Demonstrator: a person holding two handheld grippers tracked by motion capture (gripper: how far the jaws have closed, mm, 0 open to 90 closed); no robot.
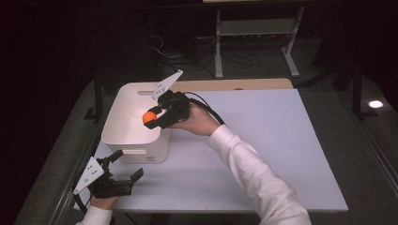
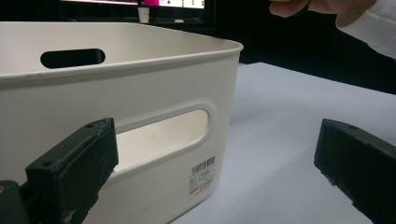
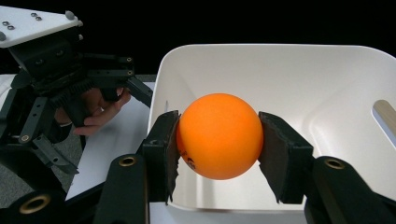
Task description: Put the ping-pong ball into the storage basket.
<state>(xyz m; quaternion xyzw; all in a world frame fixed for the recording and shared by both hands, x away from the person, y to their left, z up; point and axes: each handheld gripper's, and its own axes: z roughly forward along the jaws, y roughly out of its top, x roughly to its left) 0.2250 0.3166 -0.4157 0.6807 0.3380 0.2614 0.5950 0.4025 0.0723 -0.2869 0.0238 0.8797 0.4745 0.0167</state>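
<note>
An orange ball (image 3: 219,136) is clamped between the two black jaws of my right gripper (image 3: 218,144), which is shut on it. In the high view that gripper (image 1: 152,117) holds the ball (image 1: 149,116) over the inside of a white plastic bin (image 1: 123,123), just past its right rim. My left gripper (image 1: 126,165) rests near the table's front left corner, in front of the bin, with its jaws wide apart and nothing between them. In the left gripper view its open jaws frame the bin's near wall (image 2: 154,88) with a handle slot.
The bin stands at the left of a white tabletop (image 1: 263,140). The bin floor (image 3: 336,107) looks bare. A white-sleeved forearm (image 1: 248,168) crosses the table's middle. A table frame and cables sit in the dark behind.
</note>
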